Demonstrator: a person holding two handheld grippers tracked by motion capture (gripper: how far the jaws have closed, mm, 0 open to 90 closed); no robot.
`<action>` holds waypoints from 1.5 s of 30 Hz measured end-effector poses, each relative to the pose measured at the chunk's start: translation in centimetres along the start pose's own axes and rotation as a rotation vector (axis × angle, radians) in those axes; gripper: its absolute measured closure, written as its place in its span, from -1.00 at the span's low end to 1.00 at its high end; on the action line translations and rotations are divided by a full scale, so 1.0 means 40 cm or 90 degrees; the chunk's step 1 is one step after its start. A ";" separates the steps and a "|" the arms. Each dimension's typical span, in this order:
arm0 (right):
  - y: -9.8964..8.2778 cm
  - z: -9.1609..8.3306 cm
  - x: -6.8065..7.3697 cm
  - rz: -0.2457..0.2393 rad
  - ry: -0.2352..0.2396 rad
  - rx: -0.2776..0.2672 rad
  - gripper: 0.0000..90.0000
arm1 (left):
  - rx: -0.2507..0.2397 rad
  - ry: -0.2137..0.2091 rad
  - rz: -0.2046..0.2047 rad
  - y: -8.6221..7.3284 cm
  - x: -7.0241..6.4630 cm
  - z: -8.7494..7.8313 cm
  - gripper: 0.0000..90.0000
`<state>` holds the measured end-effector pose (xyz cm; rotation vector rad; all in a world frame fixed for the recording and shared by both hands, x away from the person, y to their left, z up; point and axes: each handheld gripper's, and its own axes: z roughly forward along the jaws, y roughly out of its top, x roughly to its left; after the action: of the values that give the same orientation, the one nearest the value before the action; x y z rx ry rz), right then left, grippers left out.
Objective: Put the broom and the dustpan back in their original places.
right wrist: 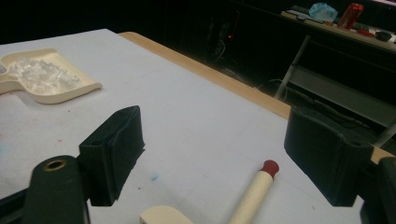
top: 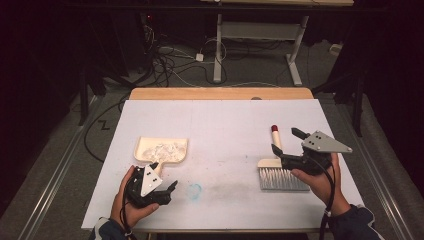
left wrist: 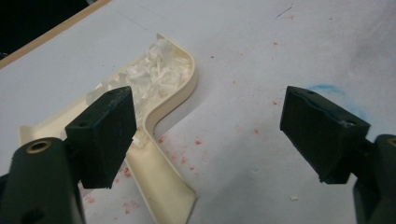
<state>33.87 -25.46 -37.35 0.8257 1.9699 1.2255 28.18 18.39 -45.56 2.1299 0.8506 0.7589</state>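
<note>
Left: the left claw (top: 172,187) rests wide open near the table's front edge, holding nothing, just beside the handle of the cream dustpan (top: 161,150). The dustpan lies flat, its tray filled with white shreds (top: 160,149), so the sweeping appears done. Centre: a faint blue smudge (top: 194,190) and a greyish smear mark the white table (top: 225,120); one stray white crumb (left wrist: 293,198) lies loose. Right: the brush (top: 280,167) lies on the table, bristles toward the person, red-tipped handle pointing away. The right claw (top: 286,141) hovers above it, fully spread and empty. Beyond: a wooden table edge, dark floor, cables (top: 170,62) and a white frame (top: 260,37).
</note>
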 end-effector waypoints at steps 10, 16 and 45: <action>-0.036 -0.030 0.027 -0.036 -0.006 0.009 -0.54 | -0.002 0.003 0.007 0.001 -0.001 -0.001 -0.62; -0.063 -0.053 0.028 -0.037 -0.004 0.008 -0.54 | -0.001 0.009 0.009 0.003 0.000 0.000 -0.62; -0.222 -0.107 0.043 -0.043 0.002 0.045 -0.52 | 0.014 0.011 0.025 0.003 -0.019 0.006 -0.62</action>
<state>28.00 -29.41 -44.43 0.7865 2.0371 1.1245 27.95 17.67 -45.78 2.1687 0.8322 0.7925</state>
